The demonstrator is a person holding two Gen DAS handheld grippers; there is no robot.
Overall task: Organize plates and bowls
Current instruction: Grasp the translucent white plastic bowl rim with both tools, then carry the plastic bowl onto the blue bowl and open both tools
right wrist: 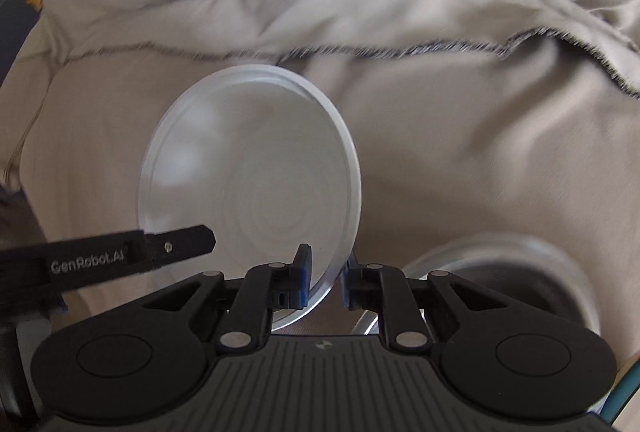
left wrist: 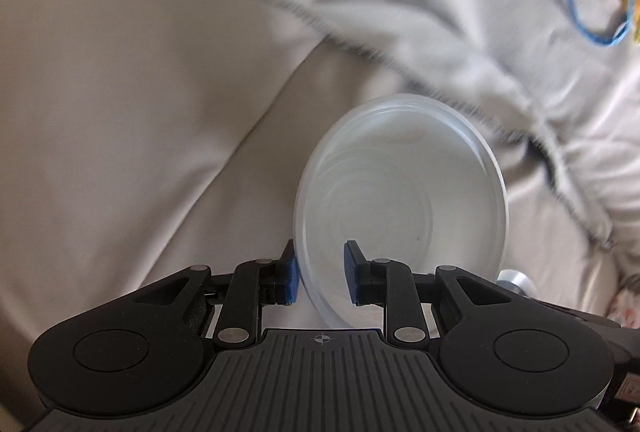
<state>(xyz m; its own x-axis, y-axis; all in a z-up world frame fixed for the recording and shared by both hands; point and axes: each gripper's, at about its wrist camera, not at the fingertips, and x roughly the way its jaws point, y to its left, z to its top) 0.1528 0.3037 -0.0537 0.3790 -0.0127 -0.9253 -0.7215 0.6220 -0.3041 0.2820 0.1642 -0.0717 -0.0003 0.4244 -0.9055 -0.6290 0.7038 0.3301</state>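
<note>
Underneath — rumpled beige bedding (left wrist: 140, 91)

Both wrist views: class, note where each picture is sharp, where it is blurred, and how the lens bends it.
Left wrist view: the left tool is sharp, the bowl soft, the bedding seam smeared. Right wrist view: the right tool is crisp, the plate hazy with a pale sheen, the blanket edge streaked. Both bulge and darken at the corners.

Soft, dim daylight; motion blur smears both views, fisheye bending the edges.
</note>
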